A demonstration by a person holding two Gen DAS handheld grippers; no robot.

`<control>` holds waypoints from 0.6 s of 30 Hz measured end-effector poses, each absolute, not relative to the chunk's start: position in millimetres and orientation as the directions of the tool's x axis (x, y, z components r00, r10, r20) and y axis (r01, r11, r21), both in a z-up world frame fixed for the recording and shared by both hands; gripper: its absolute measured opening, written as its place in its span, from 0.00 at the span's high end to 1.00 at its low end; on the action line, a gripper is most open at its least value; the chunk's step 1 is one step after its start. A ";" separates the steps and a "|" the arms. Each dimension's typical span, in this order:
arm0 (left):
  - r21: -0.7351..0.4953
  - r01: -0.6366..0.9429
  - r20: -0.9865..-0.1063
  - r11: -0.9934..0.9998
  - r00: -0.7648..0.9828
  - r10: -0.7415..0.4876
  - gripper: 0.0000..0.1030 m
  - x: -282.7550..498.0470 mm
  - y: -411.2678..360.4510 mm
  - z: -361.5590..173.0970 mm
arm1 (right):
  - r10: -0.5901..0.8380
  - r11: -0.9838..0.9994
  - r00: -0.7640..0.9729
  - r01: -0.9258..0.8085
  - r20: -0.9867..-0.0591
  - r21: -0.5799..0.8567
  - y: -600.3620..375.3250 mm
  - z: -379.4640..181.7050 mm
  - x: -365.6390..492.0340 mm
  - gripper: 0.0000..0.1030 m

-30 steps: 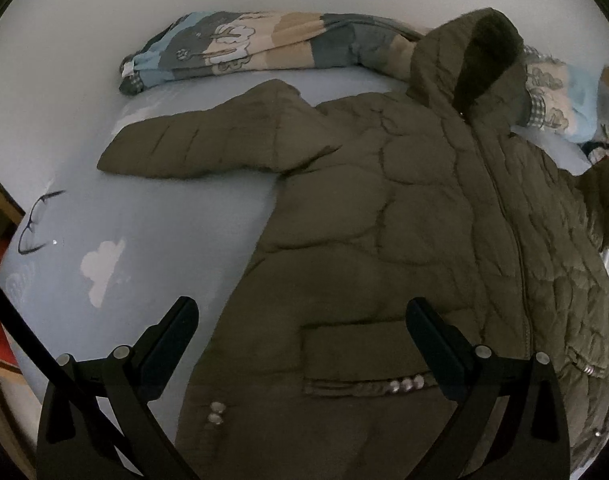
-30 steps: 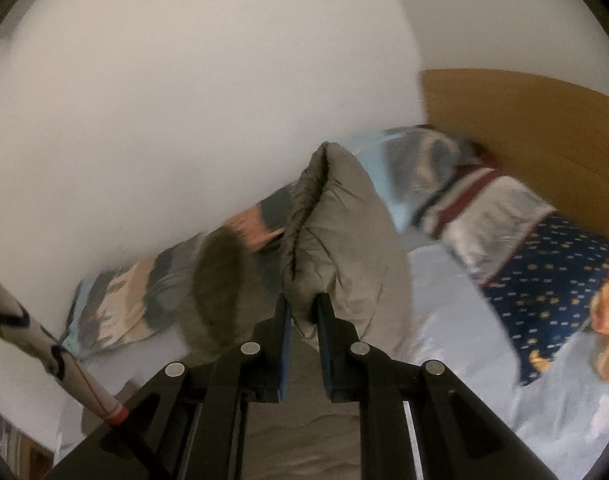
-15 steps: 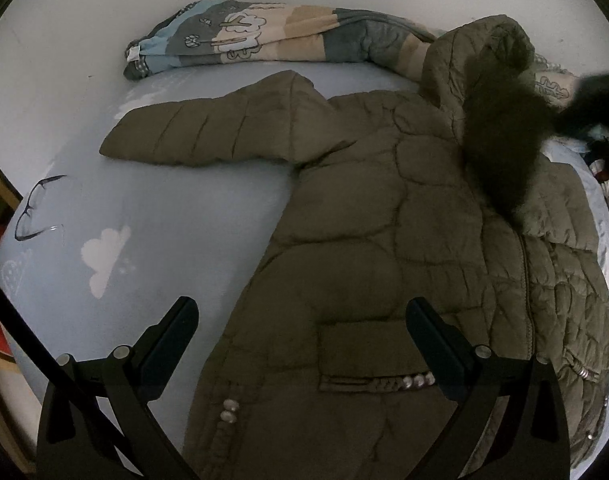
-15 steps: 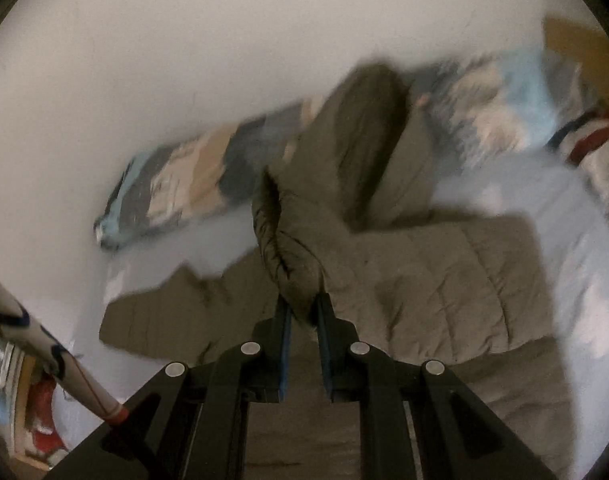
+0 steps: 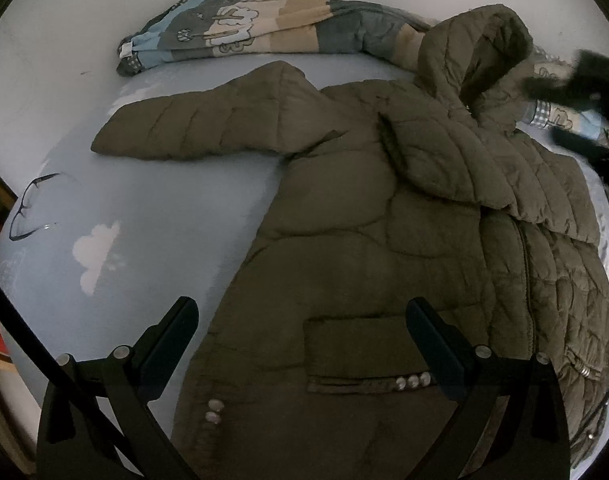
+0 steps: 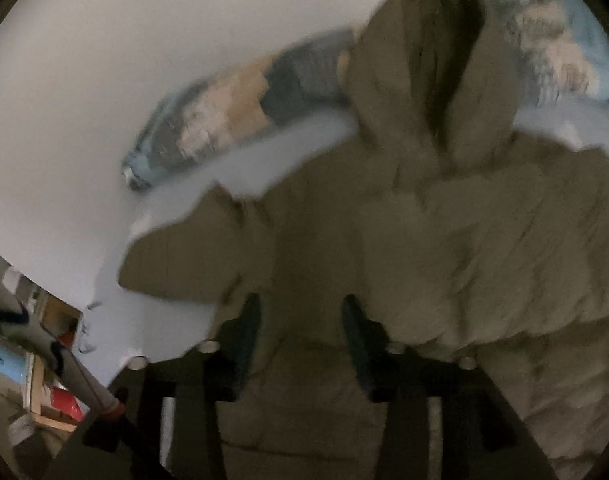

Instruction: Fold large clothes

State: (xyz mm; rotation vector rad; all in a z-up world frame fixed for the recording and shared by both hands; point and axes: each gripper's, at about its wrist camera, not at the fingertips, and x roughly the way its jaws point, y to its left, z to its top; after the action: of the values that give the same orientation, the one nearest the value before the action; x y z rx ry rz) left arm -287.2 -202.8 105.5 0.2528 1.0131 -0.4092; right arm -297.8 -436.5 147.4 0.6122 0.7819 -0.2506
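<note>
Right sleeve [image 5: 500, 160] now lies folded across the jacket [image 5: 344, 260] on the bed [image 5: 144, 220]; right gripper [image 6: 300, 340] jaws just opened, nothing between them. Left gripper [image 5: 304, 340] hovers spread, empty, over the hem. Next, pinch the left sleeve [image 5: 200, 128] at its cuff and mirror the fold.

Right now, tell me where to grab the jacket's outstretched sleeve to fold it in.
Grip the sleeve at its cuff end, coming from the bare sheet side. It lies flat, pointing away from the jacket body, with the cuff free. The left gripper looks the better placed.
</note>
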 end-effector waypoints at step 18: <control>0.069 0.490 -0.894 0.869 0.417 -0.165 0.00 -294.5 -231.7 79.6 | -0.242 0.570 0.342 0.807 -0.908 0.152 -601.2 48.7 -390.6 0.33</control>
State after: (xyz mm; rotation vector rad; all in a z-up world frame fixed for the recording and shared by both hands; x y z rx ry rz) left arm -294.5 -231.7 79.6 0.3441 1.0666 -0.4211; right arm -390.6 -601.2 48.8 0.6722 0.9968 -0.7533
